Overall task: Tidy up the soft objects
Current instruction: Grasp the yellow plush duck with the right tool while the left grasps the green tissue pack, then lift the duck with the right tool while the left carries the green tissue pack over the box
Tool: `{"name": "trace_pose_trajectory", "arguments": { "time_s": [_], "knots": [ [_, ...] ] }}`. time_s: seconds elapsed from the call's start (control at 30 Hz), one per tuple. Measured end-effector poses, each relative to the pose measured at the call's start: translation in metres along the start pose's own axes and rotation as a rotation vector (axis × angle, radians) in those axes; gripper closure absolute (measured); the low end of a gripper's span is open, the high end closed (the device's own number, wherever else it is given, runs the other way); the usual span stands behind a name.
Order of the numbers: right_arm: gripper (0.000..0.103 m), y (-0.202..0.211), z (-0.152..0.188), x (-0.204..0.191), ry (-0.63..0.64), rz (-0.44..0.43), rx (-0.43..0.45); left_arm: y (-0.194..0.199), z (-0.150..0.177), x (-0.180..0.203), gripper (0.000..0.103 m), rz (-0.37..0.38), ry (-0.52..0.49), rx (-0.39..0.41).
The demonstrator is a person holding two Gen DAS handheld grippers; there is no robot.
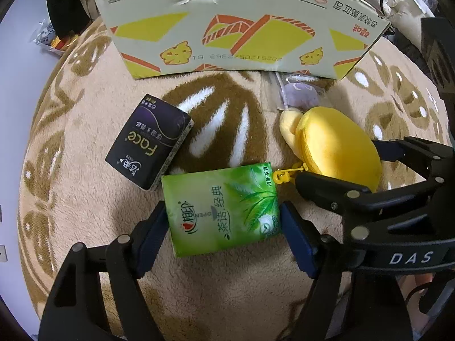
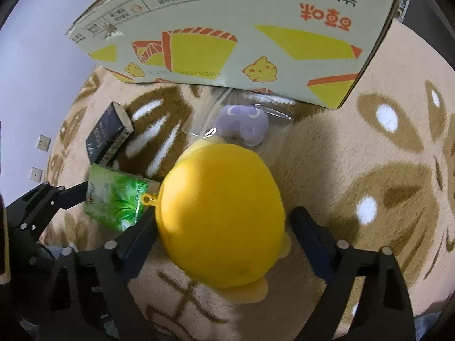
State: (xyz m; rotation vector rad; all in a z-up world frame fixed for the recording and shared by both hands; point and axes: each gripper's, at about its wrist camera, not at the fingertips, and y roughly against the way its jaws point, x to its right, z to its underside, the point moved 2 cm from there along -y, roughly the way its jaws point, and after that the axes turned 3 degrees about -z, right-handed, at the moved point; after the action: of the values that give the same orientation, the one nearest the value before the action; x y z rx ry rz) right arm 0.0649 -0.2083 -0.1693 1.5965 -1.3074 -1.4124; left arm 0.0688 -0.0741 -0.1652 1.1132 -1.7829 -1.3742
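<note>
On the beige patterned blanket (image 1: 85, 199), the left gripper (image 1: 223, 224) straddles a green tissue pack (image 1: 221, 210), its blue pads right at the pack's short edges; whether they press I cannot tell. Just beside it, the right gripper (image 2: 224, 227) brackets a yellow plush toy (image 2: 221, 216), one pad touching, the other apart. A dark tissue pack (image 1: 149, 142) and a cardboard box (image 1: 241, 37) lie beyond.
</note>
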Motion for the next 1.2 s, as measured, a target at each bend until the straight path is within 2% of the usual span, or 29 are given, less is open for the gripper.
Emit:
{"name": "trace_pose_trajectory", "arguments": {
  "time_s": [0.27,0.57,0.67,0.8,1.2],
  "knots": [
    [0.029,0.011,0.003,0.001,-0.028,-0.048,0.032,0.017,0.004,-0.010,0.027,-0.048,0.063,0.076],
    [0.032,0.032,0.010,0.002,-0.028,-0.043,0.093,0.034,0.005,-0.014,0.027,-0.103,0.076,0.133],
    [0.032,0.044,0.011,0.003,-0.032,-0.043,0.132,0.046,0.008,-0.009,0.027,-0.108,0.085,0.171],
    [0.032,0.067,0.014,0.010,-0.027,-0.038,0.196,0.067,0.010,-0.007,0.027,-0.112,0.105,0.265],
    [0.032,0.126,0.016,0.004,0.008,-0.023,0.469,0.112,0.009,-0.017,0.027,-0.194,0.144,0.514]
  ]
}}
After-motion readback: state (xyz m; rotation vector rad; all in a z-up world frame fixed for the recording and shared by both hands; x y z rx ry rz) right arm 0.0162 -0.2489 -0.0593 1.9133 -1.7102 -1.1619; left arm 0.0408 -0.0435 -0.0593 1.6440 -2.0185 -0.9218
